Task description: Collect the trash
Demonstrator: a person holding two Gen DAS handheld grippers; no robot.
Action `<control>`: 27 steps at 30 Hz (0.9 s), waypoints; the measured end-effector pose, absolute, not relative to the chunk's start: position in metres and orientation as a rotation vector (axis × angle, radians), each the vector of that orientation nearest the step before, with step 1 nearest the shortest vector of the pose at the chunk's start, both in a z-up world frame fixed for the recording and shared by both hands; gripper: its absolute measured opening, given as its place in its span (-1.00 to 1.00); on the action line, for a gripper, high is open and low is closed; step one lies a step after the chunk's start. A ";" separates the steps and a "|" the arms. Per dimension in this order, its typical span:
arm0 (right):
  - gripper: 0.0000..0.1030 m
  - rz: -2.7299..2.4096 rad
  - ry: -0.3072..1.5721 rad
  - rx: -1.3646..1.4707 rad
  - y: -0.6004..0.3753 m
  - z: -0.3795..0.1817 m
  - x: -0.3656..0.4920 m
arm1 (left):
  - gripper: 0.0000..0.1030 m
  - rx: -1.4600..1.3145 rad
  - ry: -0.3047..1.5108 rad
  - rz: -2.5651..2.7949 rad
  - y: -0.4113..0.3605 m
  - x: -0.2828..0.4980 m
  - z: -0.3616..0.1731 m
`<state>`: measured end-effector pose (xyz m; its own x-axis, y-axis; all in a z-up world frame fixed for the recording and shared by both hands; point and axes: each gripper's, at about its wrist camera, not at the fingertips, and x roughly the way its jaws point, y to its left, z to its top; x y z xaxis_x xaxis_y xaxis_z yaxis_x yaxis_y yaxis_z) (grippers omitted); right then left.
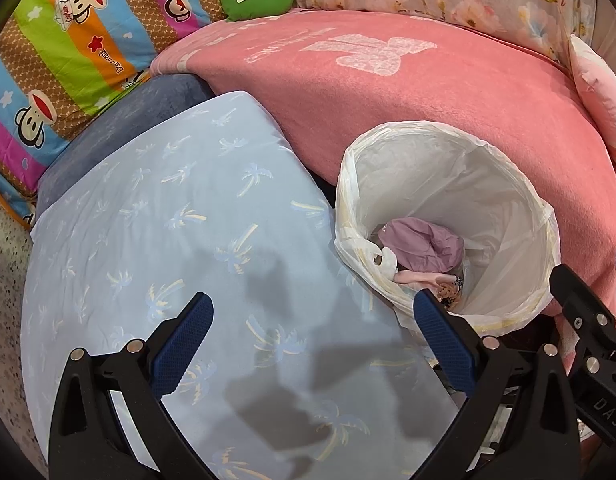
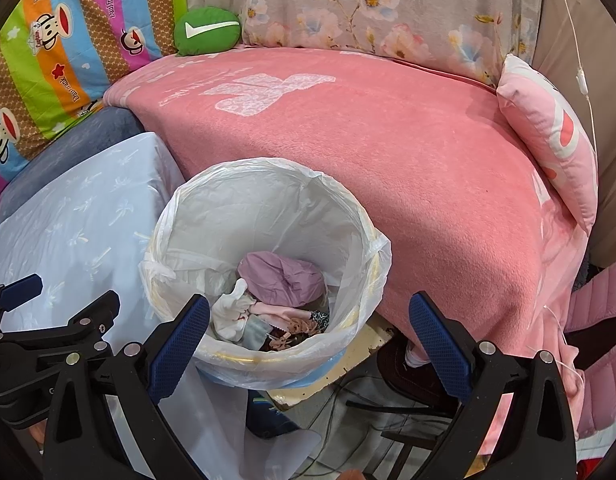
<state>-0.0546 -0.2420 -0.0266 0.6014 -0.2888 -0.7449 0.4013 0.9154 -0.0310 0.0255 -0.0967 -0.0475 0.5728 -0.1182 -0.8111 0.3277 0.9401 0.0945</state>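
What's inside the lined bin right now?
Inside the bin, on the white liner: a crumpled lilac piece, white scrunched material, something pale pink and a dark patterned scrap. Anything beneath that pile, and the bin's bottom, is covered.

"Paul Frank" — striped quilt [image 2: 68, 40]
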 end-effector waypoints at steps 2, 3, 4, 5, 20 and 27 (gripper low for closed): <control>0.89 -0.402 0.834 0.145 -0.242 -0.027 -0.055 | 0.87 0.246 0.926 -0.264 -0.097 0.026 -0.048; 0.89 -0.402 0.834 0.145 -0.242 -0.027 -0.055 | 0.87 0.246 0.927 -0.264 -0.097 0.026 -0.048; 0.89 -0.402 0.834 0.145 -0.242 -0.027 -0.054 | 0.87 0.246 0.927 -0.263 -0.097 0.025 -0.048; 0.89 -0.402 0.835 0.145 -0.242 -0.027 -0.055 | 0.87 0.246 0.927 -0.263 -0.097 0.025 -0.048; 0.89 -0.401 0.836 0.145 -0.241 -0.028 -0.055 | 0.87 0.243 0.932 -0.262 -0.098 0.024 -0.049; 0.89 -0.399 0.837 0.143 -0.240 -0.029 -0.055 | 0.87 0.239 0.935 -0.257 -0.096 0.024 -0.050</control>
